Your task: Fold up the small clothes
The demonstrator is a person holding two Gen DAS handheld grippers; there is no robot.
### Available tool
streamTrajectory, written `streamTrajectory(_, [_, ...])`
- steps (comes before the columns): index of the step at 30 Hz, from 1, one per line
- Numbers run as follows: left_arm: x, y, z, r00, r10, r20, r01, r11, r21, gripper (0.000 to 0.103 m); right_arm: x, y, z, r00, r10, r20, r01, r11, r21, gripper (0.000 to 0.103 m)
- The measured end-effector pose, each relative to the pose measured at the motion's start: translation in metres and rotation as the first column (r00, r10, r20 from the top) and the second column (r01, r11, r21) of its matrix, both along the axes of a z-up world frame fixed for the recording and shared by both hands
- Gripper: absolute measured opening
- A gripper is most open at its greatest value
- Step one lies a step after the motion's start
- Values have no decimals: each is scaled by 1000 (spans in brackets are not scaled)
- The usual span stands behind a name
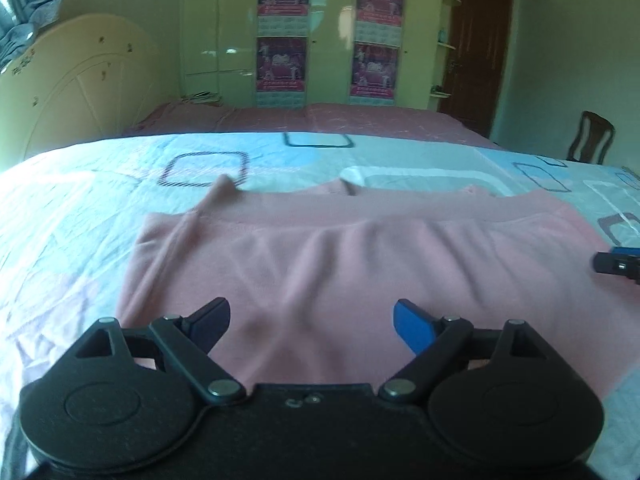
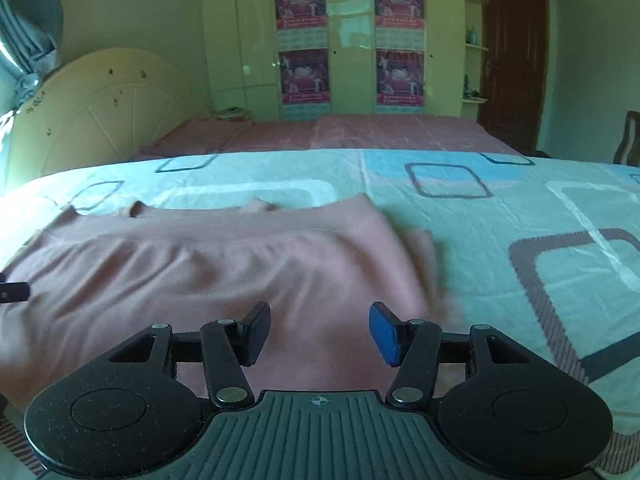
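Note:
A pink garment lies spread flat on the bed, its ribbed hem band running across the far side. My left gripper hovers open over its near left part, with only flat cloth showing between the fingers. In the right wrist view the same pink garment fills the left half, and my right gripper stands open above its near right part, nothing pinched between the pads. The tip of the right gripper shows at the right edge of the left wrist view; the left gripper's tip pokes in at the left edge of the right wrist view.
The bedsheet is pale blue with rounded square prints. Behind it is a second bed with a pink cover, a cream headboard at left, a wardrobe with posters, a brown door and a wooden chair at right.

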State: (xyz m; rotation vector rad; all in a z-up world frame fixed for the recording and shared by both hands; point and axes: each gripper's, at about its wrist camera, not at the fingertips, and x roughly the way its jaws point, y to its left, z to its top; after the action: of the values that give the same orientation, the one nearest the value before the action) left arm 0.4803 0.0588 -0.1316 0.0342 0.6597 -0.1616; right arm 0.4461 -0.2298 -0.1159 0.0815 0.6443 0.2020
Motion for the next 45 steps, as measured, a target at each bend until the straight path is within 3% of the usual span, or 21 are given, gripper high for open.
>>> streamTrajectory(4, [-7,-41,-3,997,-78,-13,78,997,-18,85,-6,51,2,991,136,-3,-136,990,30,55])
streamTrajectory(6, [-12,-52,-6,996,-90,-27,90,996,-17,81,-13,70,0,984,179,-20,-178,984,30,48])
streamTrajectory(7, [-15,-55,-9,996,-80,-39,80,997,-5,80,-16,75,-2,983,181,-29,-180,983,17,33])
streamTrajectory(15, [-42,-46,-14,995,-87,-44,89,995,42,82,-38,84,-13,969,234,-84,-233,972,21,32])
streamTrajectory(19, [-55,-37,-15,997,-66,-45,68,997,45,85,-53,86,-15,956,282,-83,-284,959,-20,32])
streamTrajectory(25, [-70,13,-14,998,59,-30,-57,997,49,85,-69,40,-17,986,148,-75,-155,982,-108,32])
streamTrajectory(33, [-89,55,-9,990,143,-12,-142,987,77,86,-89,-24,-17,994,-13,-106,-3,988,-153,32])
streamTrajectory(38, [-93,65,-8,989,149,-18,-147,987,60,85,-102,-40,-19,991,-33,-129,14,989,-149,32])
streamTrajectory(43, [-91,65,-6,988,152,-20,-151,987,50,84,-107,-45,-3,997,-47,-54,41,992,-123,32])
streamTrajectory(45, [-91,67,-8,988,152,-29,-151,988,37,85,-98,-46,-3,996,-63,-65,55,992,-110,32])
